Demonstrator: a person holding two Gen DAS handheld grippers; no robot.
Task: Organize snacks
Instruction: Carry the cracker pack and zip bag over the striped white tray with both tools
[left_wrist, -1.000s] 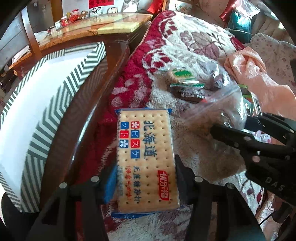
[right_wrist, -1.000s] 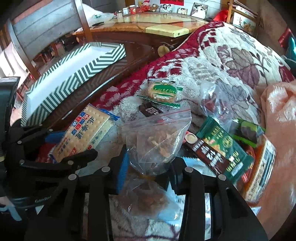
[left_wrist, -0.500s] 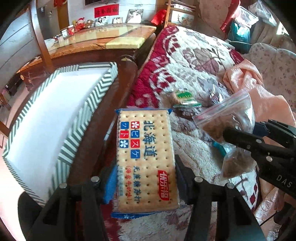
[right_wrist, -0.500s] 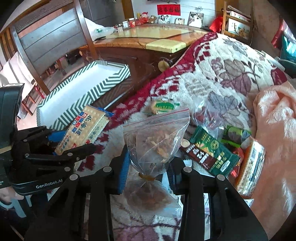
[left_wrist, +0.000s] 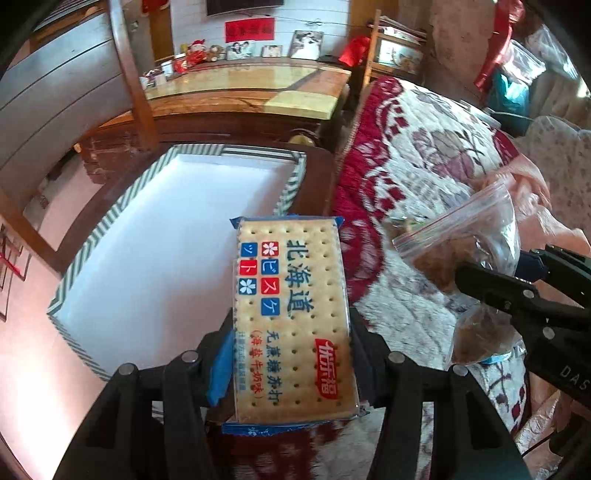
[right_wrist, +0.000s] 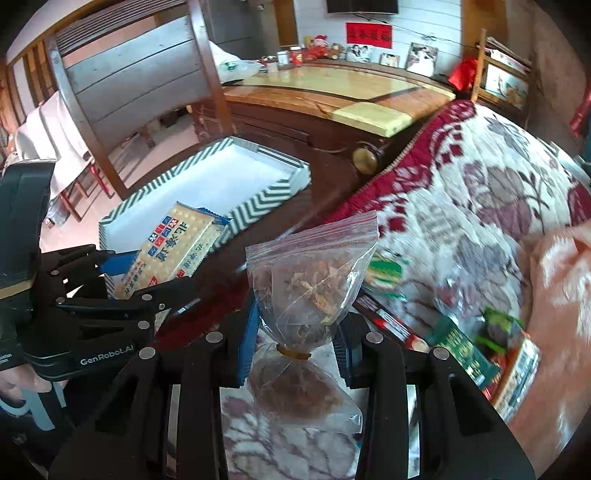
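Note:
My left gripper (left_wrist: 291, 354) is shut on a cracker pack (left_wrist: 291, 310) with blue edges and Chinese print, held above the edge of a green-and-white striped box (left_wrist: 166, 266). The same cracker pack (right_wrist: 173, 247) and left gripper (right_wrist: 147, 277) show at the left of the right wrist view. My right gripper (right_wrist: 295, 332) is shut on a clear zip bag (right_wrist: 310, 280) of brown dried snacks, pinched near its rubber-band tie. That zip bag (left_wrist: 469, 251) hangs at the right of the left wrist view, in the right gripper (left_wrist: 491, 280).
A red and cream floral blanket (right_wrist: 461, 199) carries more snacks: green packets (right_wrist: 465, 347) and a round tub (right_wrist: 517, 373). The striped box (right_wrist: 221, 177) has a white inside and sits on a dark wooden ledge. A peach cloth (right_wrist: 554, 295) lies at the right. A wooden table (right_wrist: 332, 88) stands behind.
Both grippers rose off the blanket with their snacks. The cracker pack moved left over the striped box's edge; the zip bag lifted clear of the other packets.

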